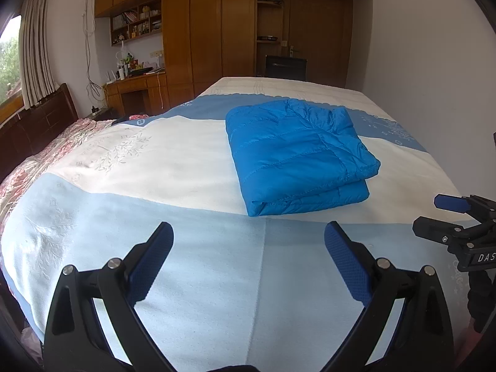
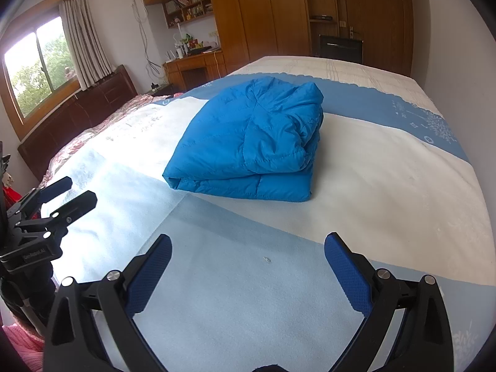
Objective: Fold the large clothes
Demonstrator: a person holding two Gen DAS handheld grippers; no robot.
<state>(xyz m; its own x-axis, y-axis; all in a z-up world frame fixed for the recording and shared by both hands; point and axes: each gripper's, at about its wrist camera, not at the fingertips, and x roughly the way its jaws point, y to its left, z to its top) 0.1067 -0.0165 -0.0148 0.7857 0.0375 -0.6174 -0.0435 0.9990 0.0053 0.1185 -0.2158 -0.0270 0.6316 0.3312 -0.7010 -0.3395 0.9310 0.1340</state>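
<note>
- blue quilted jacket [image 1: 297, 155] lies folded into a compact bundle on the bed cover [image 1: 192, 161], resting on the white band of the cover, folded edge facing the cameras
- left wrist view: jacket sits at about 1 o'clock from the left gripper [image 1: 248, 248], well apart from its fingertips
- left gripper: released, jaws spread wide, nothing between the 2 blue pads [image 1: 347, 266], hanging over the pale blue band of the cover
- right wrist view: jacket at 12 o'clock ahead of the right gripper [image 2: 248, 257], also well apart, layers visible stacked at its right end
- right gripper: released, jaws wide, holding nothing, over the pale blue band
- each gripper shows in the other's view: right one at 3 o'clock edge of the left view, left one at 9 o'clock edge of the right view
- background: wooden wardrobe [image 1: 204, 24] at 12 o'clock, desk [image 1: 136, 83] and curtain [image 1: 37, 49] toward 10 o'clock, dark headboard [image 2: 77, 114] at 9-10 o'clock
</note>
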